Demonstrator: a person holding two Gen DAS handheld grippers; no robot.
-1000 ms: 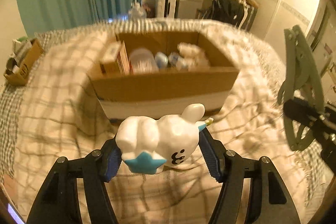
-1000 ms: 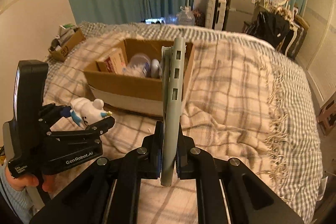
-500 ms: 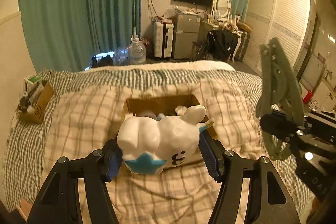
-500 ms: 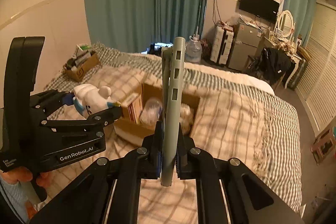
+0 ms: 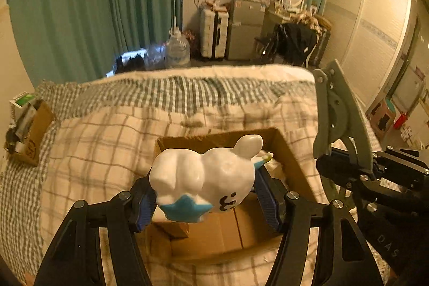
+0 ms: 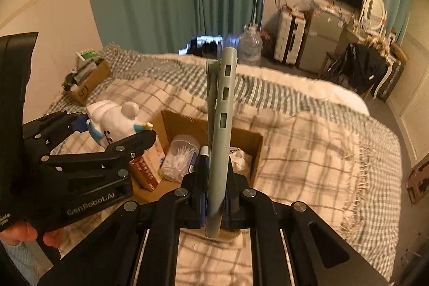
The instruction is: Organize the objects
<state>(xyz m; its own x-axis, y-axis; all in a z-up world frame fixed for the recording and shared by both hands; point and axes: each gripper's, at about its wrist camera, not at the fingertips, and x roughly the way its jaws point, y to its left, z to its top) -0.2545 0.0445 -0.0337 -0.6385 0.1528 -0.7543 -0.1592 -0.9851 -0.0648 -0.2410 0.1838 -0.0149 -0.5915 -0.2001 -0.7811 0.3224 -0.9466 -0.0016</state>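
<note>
A white toy figure (image 5: 203, 178) with a blue star and a drawn smile is clamped between the blue pads of my left gripper (image 5: 206, 201). It hangs over the near-left part of an open cardboard box (image 5: 292, 160) on the bed. My right gripper (image 6: 214, 195) is shut on a flat grey-green folding stand (image 6: 221, 125), held upright on edge above the box (image 6: 246, 141). The right wrist view also shows the toy (image 6: 112, 119) in the left gripper (image 6: 112, 130). The box holds a clear tub (image 6: 179, 154), a red-and-white carton (image 6: 147, 168) and something white and soft (image 6: 241, 160).
The box rests on a checked blanket (image 6: 308, 152) covering the bed. A smaller cardboard box (image 6: 88, 82) of oddments sits at the bed's far left. A water jug (image 6: 249, 44), a suitcase and cabinets stand on the floor beyond. A hand (image 6: 18, 232) grips the left tool.
Both grippers have risen and moved forward together. The box, earlier ahead of the toy, now lies beneath it. The toy and the stand stay gripped as before.
</note>
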